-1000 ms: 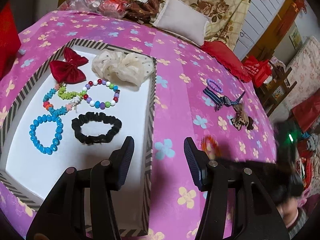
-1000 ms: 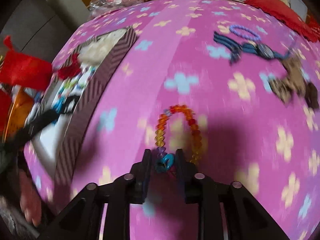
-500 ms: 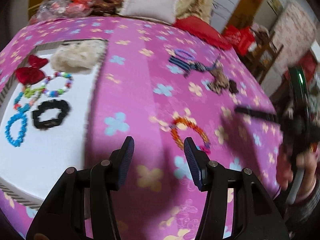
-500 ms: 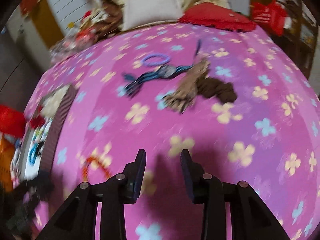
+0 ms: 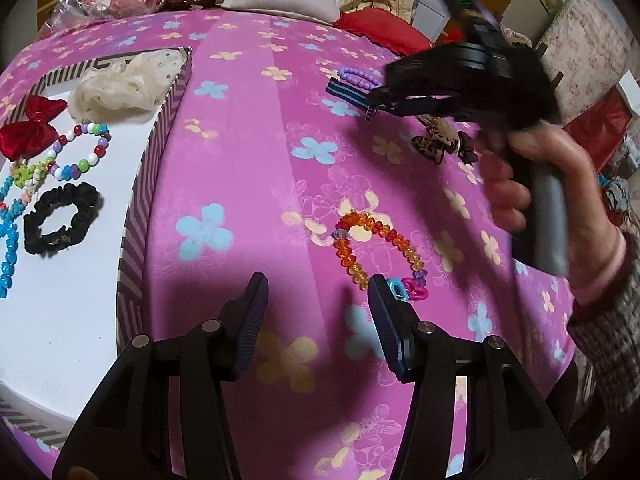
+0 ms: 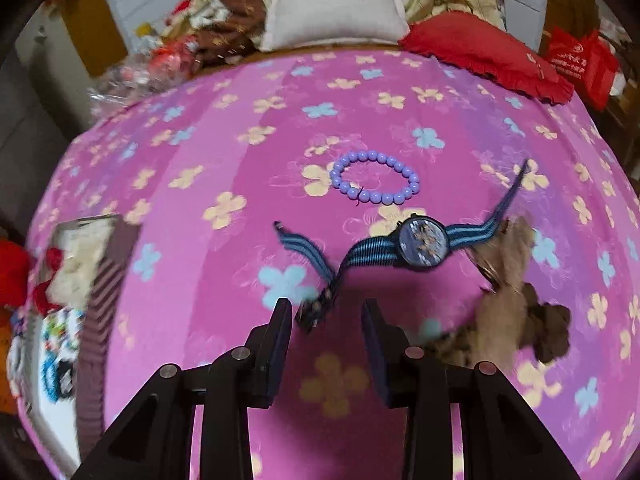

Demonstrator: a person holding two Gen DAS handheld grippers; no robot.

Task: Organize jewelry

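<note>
An orange beaded bracelet (image 5: 374, 246) lies on the pink floral cloth, just ahead of my left gripper (image 5: 318, 312), which is open and empty. My right gripper (image 6: 326, 326) is open over the buckle end of a blue striped watch (image 6: 424, 240); it also shows in the left wrist view (image 5: 378, 100). A purple bead bracelet (image 6: 374, 178) lies beyond the watch. A leopard bow clip (image 6: 516, 304) lies to its right. The striped box (image 5: 136, 216) with a white floor holds a black scrunchie (image 5: 60, 218), bead bracelets, a red bow (image 5: 30, 126) and a cream scrunchie (image 5: 124, 86).
A white cushion (image 6: 334, 8) and a red cushion (image 6: 484, 54) sit at the far edge. Plastic bags and cloth (image 6: 160, 64) pile at the back left. Red bags (image 6: 580, 68) stand at the far right.
My right gripper let go of the orange bracelet on the cloth and swung over to the watch. My left gripper moved right from the box toward the orange bracelet.
</note>
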